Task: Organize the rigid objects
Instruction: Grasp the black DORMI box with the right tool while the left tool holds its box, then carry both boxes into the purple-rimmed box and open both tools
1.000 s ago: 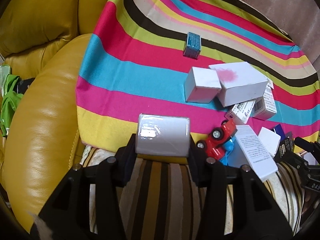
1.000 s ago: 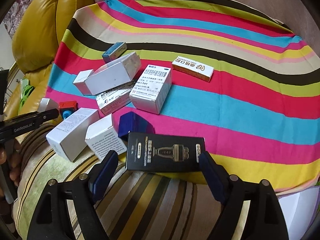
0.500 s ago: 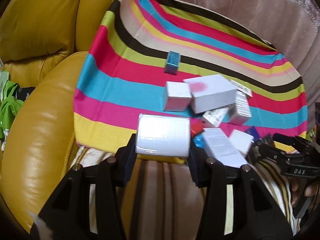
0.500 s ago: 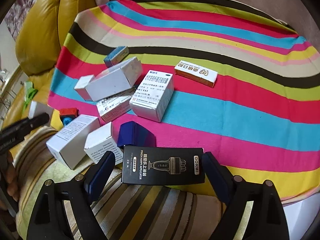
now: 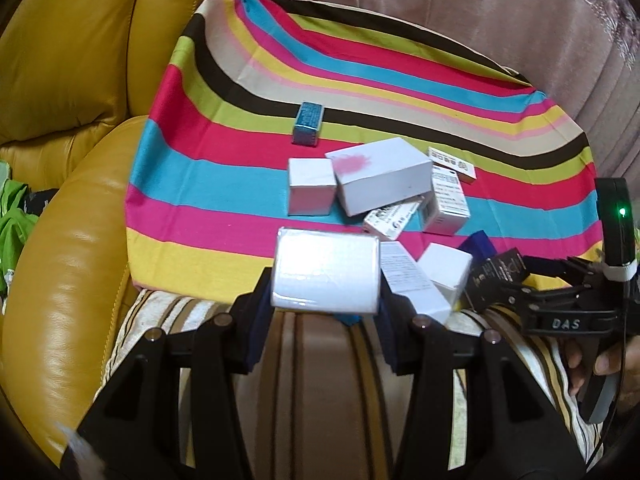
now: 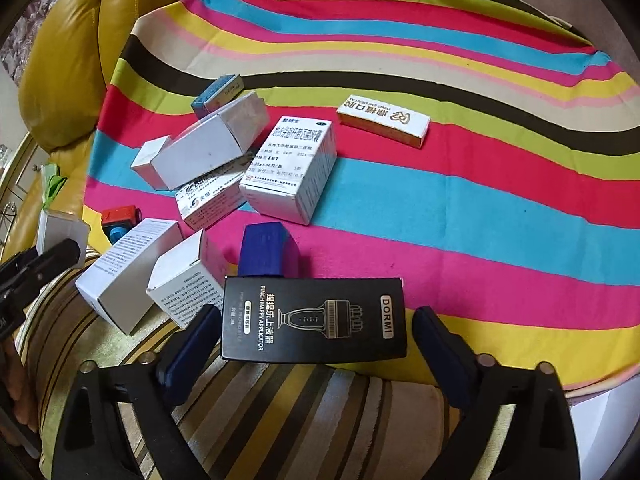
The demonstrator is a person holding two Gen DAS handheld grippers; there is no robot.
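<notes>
The left claw point(image 5: 326, 308) grips a white box point(image 5: 326, 274). The right claw point(image 6: 316, 344), jaws just closing, straddles the black DORMI box point(image 6: 314, 320) without pressing it. Centre the pads on its short ends before squeezing

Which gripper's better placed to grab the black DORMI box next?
Right. The right gripper already straddles the black DORMI box, its jaws just closing in; the left gripper is occupied clamping a white box.

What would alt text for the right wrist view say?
The right gripper straddles a black DORMI box, a gap showing beside its right pad. Beyond, white cartons and a blue box lie scattered on a striped cloth.
</notes>
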